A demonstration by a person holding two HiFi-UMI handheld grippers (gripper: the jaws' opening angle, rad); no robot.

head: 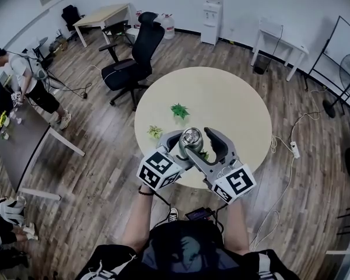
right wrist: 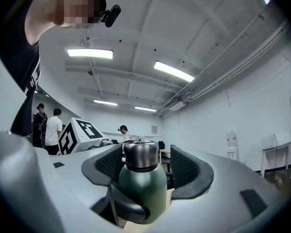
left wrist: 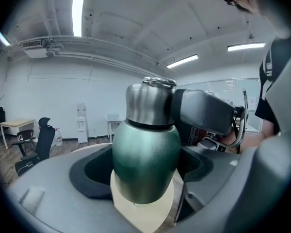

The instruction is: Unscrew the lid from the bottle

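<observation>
The bottle [left wrist: 145,159], rounded, with a matte-green, finely grained body, stands upright with its long axis vertical above the near edge of the round pale desk [head: 233,109]. Its brushed-steel lid [right wrist: 140,154] is on and points up, hiding any contents. The left claw [left wrist: 145,171] is clamped on the green body. The right claw [right wrist: 143,161] gapes wide, its dark pads flanking the lid without touching it.

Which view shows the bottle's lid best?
Left gripper view: the steel lid is large and side-on, its seam with the bottle clear. Right gripper view shows the lid smaller; head view, only its top.
</observation>
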